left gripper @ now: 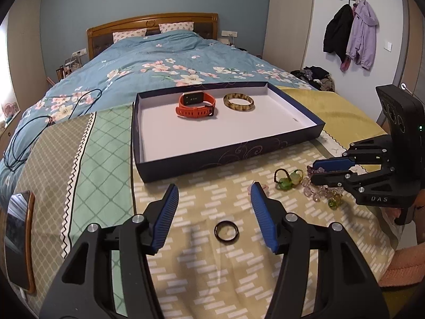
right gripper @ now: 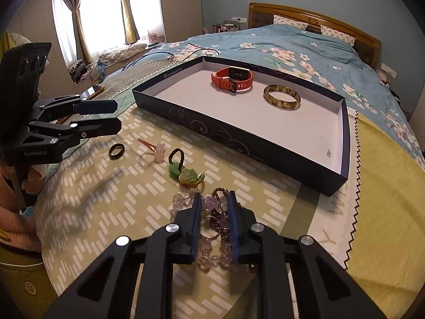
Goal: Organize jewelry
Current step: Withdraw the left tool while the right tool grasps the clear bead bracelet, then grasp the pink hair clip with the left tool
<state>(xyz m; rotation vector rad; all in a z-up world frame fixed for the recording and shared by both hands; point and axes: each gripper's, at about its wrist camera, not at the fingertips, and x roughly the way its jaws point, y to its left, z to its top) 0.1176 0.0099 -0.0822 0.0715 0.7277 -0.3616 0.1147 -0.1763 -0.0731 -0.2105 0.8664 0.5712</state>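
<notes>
A dark blue box lid (left gripper: 228, 156) (right gripper: 239, 138) with a white floor lies on the bed cover and holds an orange watch (left gripper: 195, 103) (right gripper: 232, 79) and a mottled bangle (left gripper: 238, 102) (right gripper: 282, 97). A black ring (left gripper: 226, 231) (right gripper: 116, 151) lies on the cover between the fingers of my open left gripper (left gripper: 213, 195) (right gripper: 117, 115). My right gripper (right gripper: 213, 199) (left gripper: 313, 171) is closed on a pile of clear and purple bead bracelets (right gripper: 215, 220) (left gripper: 318, 190). Green charm pieces on cords (left gripper: 288, 178) (right gripper: 186, 175) and a pink piece (right gripper: 155, 148) lie beside them.
A phone (left gripper: 18, 239) (right gripper: 93, 90) lies at the cover's left edge. Black cables (left gripper: 39, 125) trail over the floral duvet behind. A pink cushion (left gripper: 406, 265) sits at the right. Coats (left gripper: 350, 37) hang on the far wall.
</notes>
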